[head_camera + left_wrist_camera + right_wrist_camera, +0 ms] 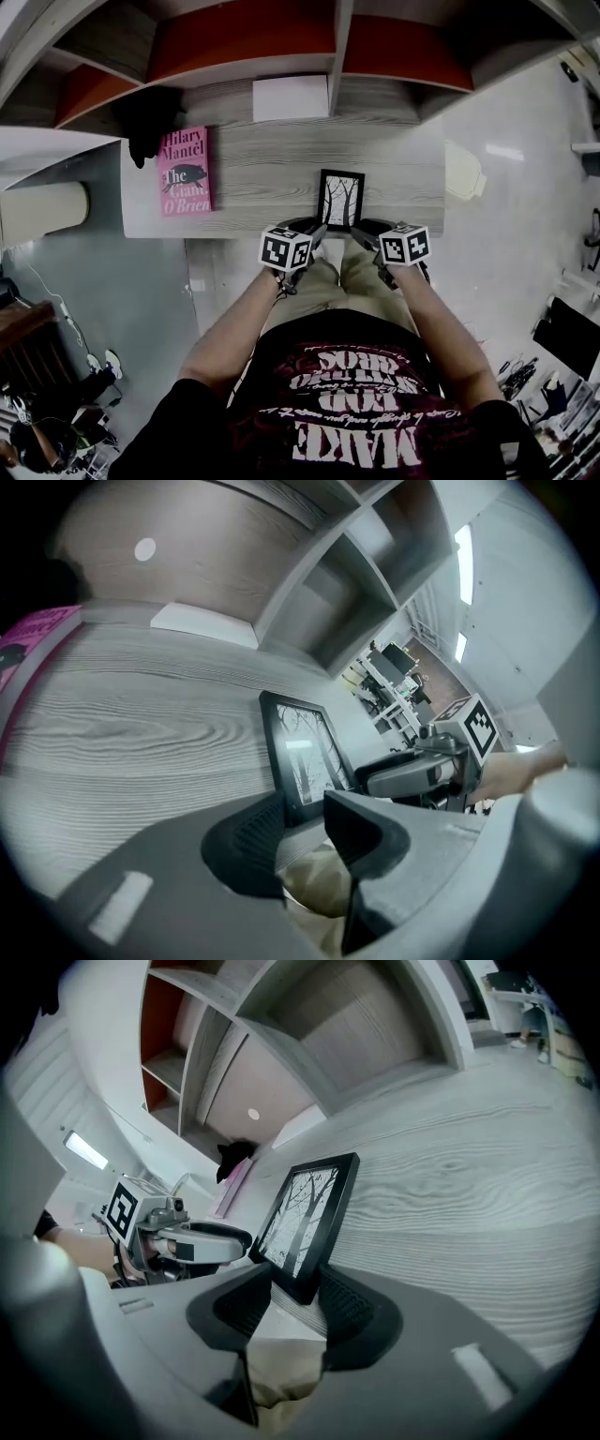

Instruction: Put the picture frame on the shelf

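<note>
Picture frame (pixel 340 199) standing at woodgrain desk (pixel 272 169) edge; left tongs (pixel 302 810), right tongs (pixel 292 1283) agape, gripping nothing.

"Hilary Mantel" on pink book (pixel 184 172)

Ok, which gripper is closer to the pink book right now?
Left. The left gripper is at the picture frame's left corner, with the pink book further left on the desk; the right gripper is at the frame's right corner, farther from the book.
</note>
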Available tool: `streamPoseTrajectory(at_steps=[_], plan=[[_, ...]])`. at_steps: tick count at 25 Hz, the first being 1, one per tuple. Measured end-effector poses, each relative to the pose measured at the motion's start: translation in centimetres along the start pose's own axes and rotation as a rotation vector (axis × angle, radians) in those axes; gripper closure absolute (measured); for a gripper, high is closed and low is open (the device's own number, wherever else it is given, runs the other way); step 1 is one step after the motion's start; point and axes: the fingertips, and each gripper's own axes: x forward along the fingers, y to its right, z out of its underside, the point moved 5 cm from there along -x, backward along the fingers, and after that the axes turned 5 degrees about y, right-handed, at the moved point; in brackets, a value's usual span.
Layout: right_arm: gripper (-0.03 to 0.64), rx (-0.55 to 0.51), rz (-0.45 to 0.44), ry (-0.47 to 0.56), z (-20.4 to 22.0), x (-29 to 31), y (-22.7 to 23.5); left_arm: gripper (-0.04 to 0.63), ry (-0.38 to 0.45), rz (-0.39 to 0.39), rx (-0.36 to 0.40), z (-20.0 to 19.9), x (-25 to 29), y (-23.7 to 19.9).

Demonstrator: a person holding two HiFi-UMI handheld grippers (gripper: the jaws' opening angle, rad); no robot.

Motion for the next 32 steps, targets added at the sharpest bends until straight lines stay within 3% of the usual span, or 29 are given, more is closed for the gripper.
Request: streamPoseTrajectory(at_steps=[7,13,19,26,32], plan=[[0.446,0.057,0.01,0.035,0.2,0.6,0.0,0.456,-0.025,0.012,-0.008,0.9,0.7,-0.5],[0.477,0.037,0.083,0.037,0.2,0.9,0.2,0.456,-0.014,0.036,-0.03,0.8,0.9,-0.8],[0.483,0.045,0.115,0.011,0.2,1.2,0.2,0.45,-0.009,0.042,-0.089,0.2,1.0,-1.2],[0.491,0.113,0.147,0.016,-0.3,1.2,0.3,0.479,-0.066,-0.004,-0.072,0.2,1.6,-1.5],[0.488,0.046,0.21,0.021,-0.3,1.4,-0.1,0.479,-0.076,-0.037,-0.011,0.3,1.4,-1.1]])
